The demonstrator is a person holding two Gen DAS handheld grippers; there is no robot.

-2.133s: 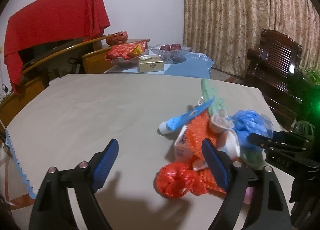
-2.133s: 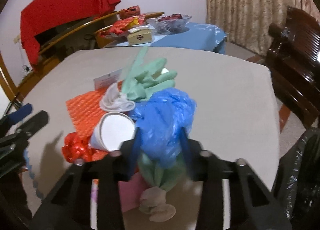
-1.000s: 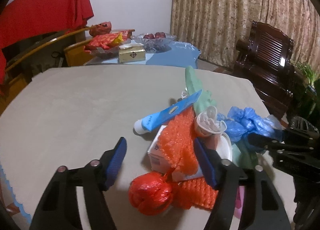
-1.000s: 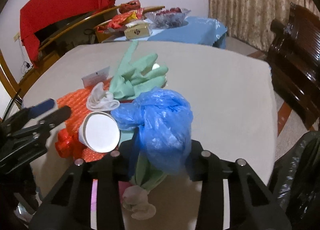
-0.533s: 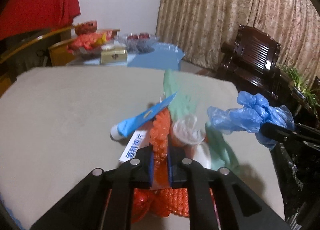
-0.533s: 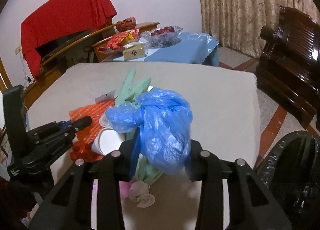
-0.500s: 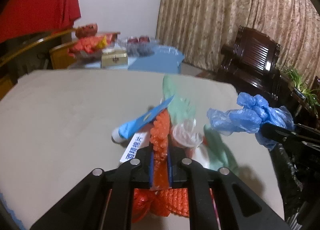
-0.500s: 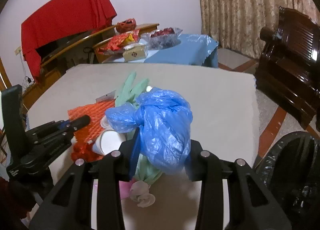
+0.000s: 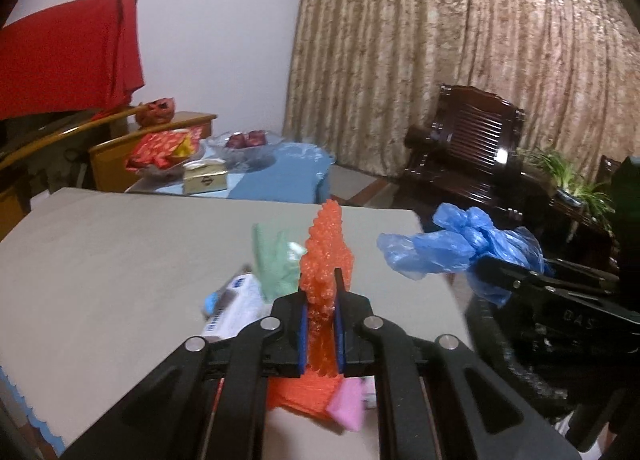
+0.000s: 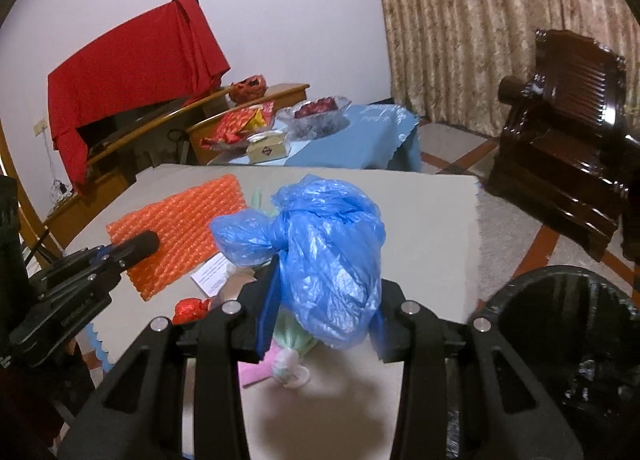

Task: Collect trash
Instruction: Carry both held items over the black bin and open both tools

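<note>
Now our left gripper (image 9: 320, 302) clamps a bumpy orange sheet (image 9: 326, 256), standing toward twelve o'clock; our right gripper (image 10: 320, 300) clamps a crumpled, knotted blue bag (image 10: 328, 236).

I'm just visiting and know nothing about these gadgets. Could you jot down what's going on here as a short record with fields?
Setting: a room with a beige table
Left gripper: shut on an orange bubble-wrap sheet, lifted off the table
Right gripper: shut on a knotted blue plastic bag, held in the air
Left on the table: green glove, white box, red bag, pink scrap
Bin: black-lined trash bin beside the table, on the right gripper's side
Stage: both pieces picked up, not yet dropped in the bin
</note>
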